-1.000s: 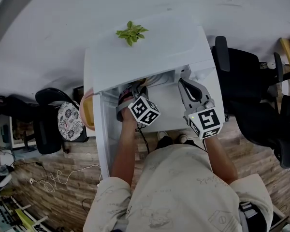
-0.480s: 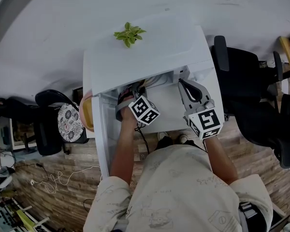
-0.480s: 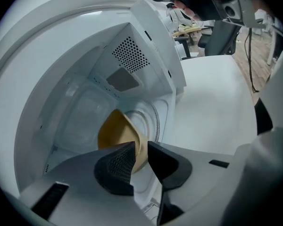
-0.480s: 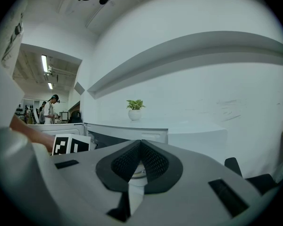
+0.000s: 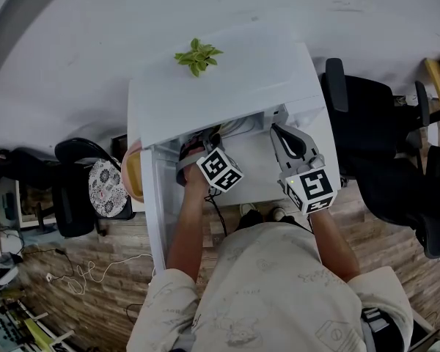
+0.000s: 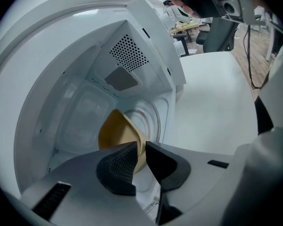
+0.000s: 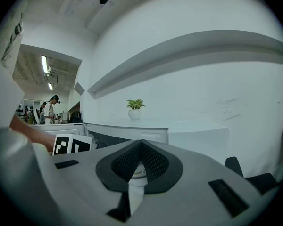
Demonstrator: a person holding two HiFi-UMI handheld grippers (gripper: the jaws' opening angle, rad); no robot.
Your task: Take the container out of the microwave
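My left tongs (image 6: 140, 149) reach into the open microwave (image 6: 132, 55). Their jaws have just been closing and now pinch the rim of the yellow container (image 6: 117, 134), which sits on the microwave's floor at 11 o'clock from the tips. My right tongs (image 7: 140, 144), at 3 o'clock of the left, are closed and empty above the white desk (image 5: 257, 169).

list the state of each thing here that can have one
microwave door, open
container, inside the microwave
left gripper, jaws have just been closing, now on the container's rim
right gripper, shut, empty
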